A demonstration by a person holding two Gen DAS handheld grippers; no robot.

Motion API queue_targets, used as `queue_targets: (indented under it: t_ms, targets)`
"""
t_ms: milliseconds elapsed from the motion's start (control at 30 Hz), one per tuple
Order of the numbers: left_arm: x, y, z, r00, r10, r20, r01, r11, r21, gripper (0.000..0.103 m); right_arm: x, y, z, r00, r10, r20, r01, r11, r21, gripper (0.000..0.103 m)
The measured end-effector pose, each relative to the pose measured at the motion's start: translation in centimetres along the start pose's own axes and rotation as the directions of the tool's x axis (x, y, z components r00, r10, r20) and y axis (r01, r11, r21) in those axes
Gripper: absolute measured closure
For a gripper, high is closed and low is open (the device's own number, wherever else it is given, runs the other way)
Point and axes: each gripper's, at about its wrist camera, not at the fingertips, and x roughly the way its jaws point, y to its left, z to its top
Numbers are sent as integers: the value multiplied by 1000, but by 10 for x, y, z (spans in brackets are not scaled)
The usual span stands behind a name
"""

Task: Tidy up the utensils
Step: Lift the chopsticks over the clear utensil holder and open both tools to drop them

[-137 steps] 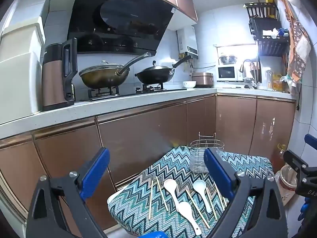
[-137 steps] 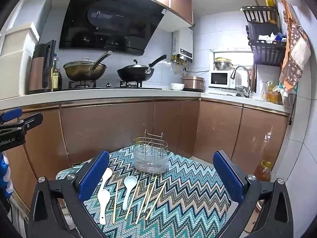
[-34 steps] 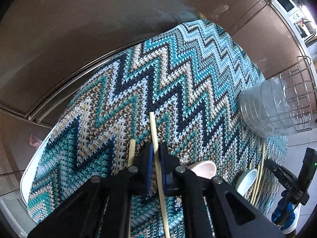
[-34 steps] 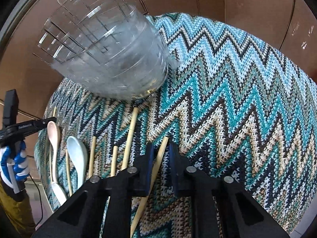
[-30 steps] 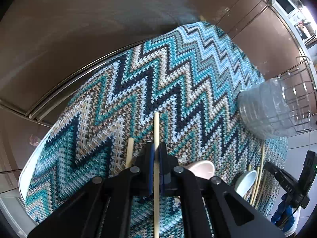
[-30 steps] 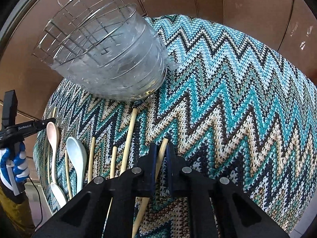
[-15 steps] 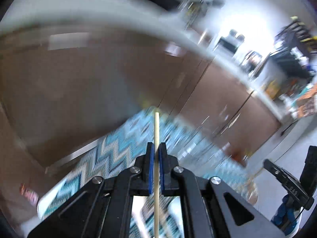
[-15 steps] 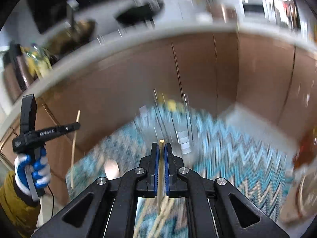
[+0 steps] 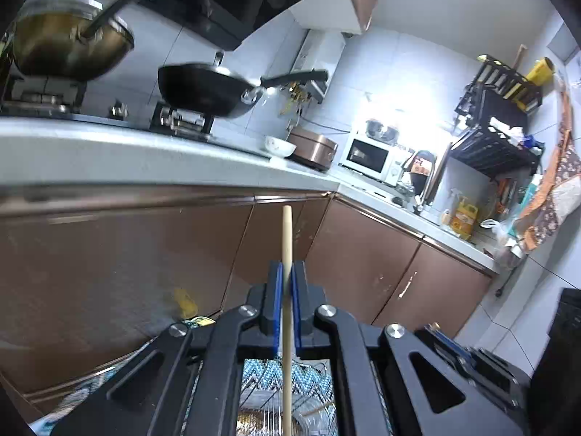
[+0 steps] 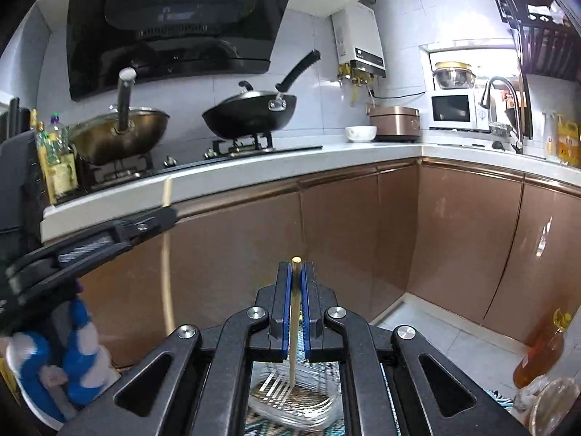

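Note:
My left gripper (image 9: 285, 272) is shut on a wooden chopstick (image 9: 287, 239), held upright with its lower end over the wire utensil holder (image 9: 276, 412) on the zigzag cloth. My right gripper (image 10: 296, 272) is shut on another chopstick (image 10: 295, 312), upright, its lower end reaching into the holder (image 10: 290, 396) below. In the right wrist view the left gripper (image 10: 159, 218) and its chopstick (image 10: 166, 254) show at the left. The spoons and other chopsticks are hidden.
Brown cabinet fronts (image 10: 363, 236) stand ahead under the counter (image 10: 290, 160). A brass wok (image 10: 120, 138) and a black wok (image 10: 250, 112) sit on the stove. An oil bottle (image 10: 541, 348) stands on the floor at the right.
Both grippers closed on a chopstick lying on the cloth, lifted it, swung it upright and moved over the utensil holder. The views now face the kitchen instead of the cloth.

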Motion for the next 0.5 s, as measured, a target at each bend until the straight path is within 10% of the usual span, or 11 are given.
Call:
queue_targets:
  t_ms: [500]
  targets:
    - [80,3,-94,991,135,-9,-133,980,145,97,44,-14,-79,990,-36,-137,38,999,19,97]
